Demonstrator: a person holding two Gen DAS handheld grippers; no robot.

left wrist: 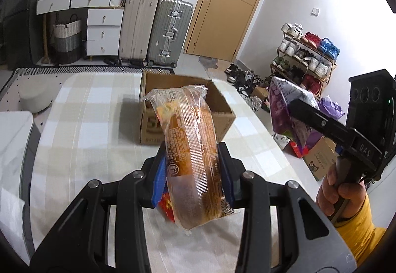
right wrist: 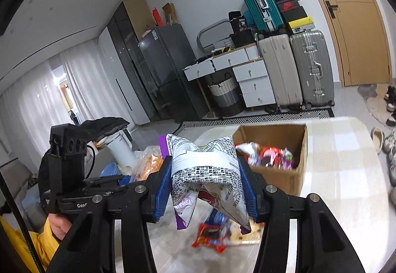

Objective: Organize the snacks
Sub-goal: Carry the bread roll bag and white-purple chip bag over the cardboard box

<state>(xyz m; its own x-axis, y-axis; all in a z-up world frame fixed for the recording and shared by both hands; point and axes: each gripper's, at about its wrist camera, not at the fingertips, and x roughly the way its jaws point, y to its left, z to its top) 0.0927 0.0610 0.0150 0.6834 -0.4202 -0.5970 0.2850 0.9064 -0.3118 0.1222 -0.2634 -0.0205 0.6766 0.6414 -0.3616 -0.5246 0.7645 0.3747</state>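
1. Mid-sort: my left gripper [left wrist: 193,174] is clamped on a clear-wrapped bread pack [left wrist: 190,149], held in the air above the checked tablecloth [left wrist: 99,99], short of the cardboard box [left wrist: 222,109] that stands toward the table's far edge.
2. My right gripper [right wrist: 205,181] pinches a crumpled purple-and-white snack bag [right wrist: 205,169], also lifted, just beside the box's near left corner.
3. Done so far, I judge: several foil packets [right wrist: 267,154] already lie inside the box.
4. Left to do: both held items, plus a red wrapper [right wrist: 210,235] and at least one other pack, blurred, on the table's near edge.
5. Textures: the bread's film is glossy and ribbed along its seam, the loaf soft and rounded; the snack bag is thin foil, creased and buckled; the box is matte corrugated board with its flaps open.
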